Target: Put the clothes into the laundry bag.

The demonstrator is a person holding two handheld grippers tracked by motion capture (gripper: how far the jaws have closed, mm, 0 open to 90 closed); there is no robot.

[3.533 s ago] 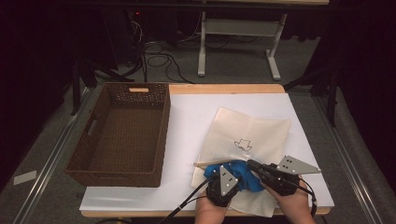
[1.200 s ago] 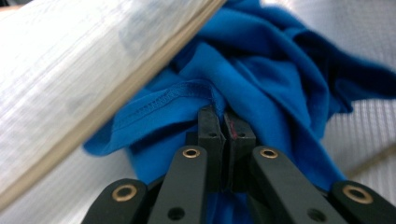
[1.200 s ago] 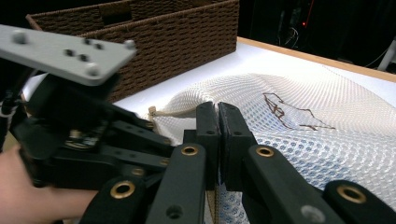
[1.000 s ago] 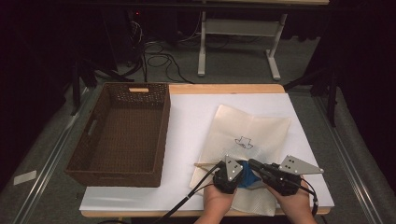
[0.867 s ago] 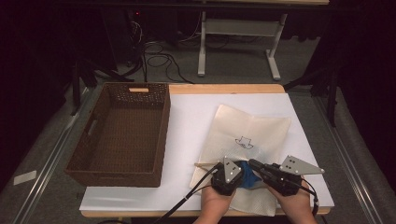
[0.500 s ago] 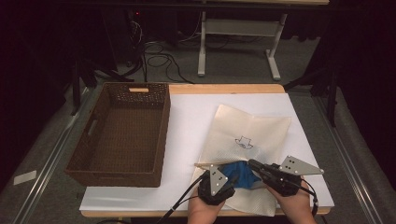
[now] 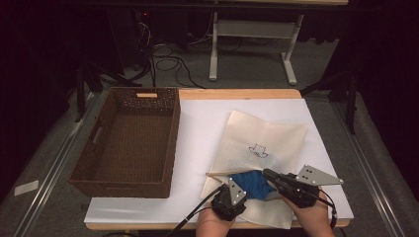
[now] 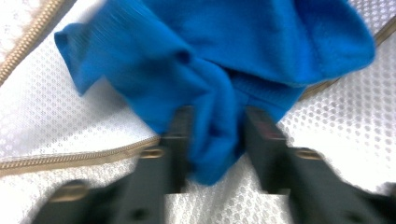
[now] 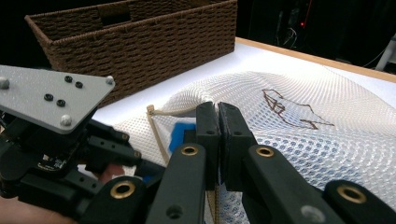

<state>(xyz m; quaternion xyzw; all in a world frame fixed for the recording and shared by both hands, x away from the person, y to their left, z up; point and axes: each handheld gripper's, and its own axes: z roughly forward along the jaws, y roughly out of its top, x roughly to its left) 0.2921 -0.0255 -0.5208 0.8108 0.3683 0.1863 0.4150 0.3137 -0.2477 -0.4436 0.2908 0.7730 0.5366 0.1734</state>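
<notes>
- A brown wicker basket sits at nine o'clock on the table, its long side running toward twelve — a cut-out handle slot in its far wall, another in its left wall.
- A white sheet covers the tabletop; the basket stands on its left part.
- The wooden table edge shows as a strip at twelve o'clock.
- A white metal stand rises on the grey floor beyond, at twelve to one o'clock.
- Black cables lie loose at eleven o'clock.

Left gripper: black body, grey plate, black trailing cable.
Right gripper: black jaws, brass-ringed pivots.
Right plate: grey, three-cornered, dark screws.
</notes>
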